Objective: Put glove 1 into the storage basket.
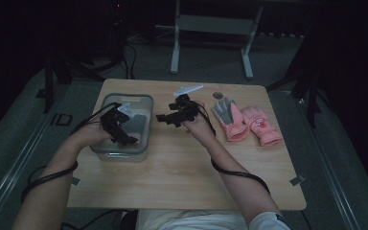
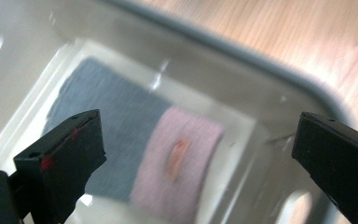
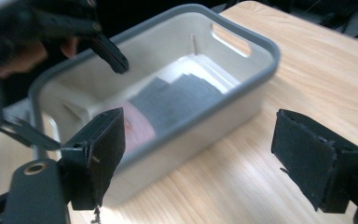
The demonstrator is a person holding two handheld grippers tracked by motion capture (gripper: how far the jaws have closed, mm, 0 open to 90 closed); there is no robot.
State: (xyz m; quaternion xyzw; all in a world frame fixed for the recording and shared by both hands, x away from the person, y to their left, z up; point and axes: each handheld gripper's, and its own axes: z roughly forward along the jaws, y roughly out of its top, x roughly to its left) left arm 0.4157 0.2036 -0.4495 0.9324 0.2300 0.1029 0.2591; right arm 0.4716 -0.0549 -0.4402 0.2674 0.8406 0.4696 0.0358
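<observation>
Two grippers, left (image 1: pixel 124 125) and right (image 1: pixel 168 118), jaws wide and empty, flank the bin (image 1: pixel 146 125) holding one folded glove (image 2: pixel 177 163).

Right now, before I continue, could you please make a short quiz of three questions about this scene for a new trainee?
1. True or false: a folded grey and pink glove lies inside the bin.
2. How many gloves lie on the table outside the bin?
3. Which state fits the left claw: A open over the bin, B shut on a glove, C resting on the table?

Key: 1 true. 2 two, the pink gloves right of the right claw. 3 A.
</observation>
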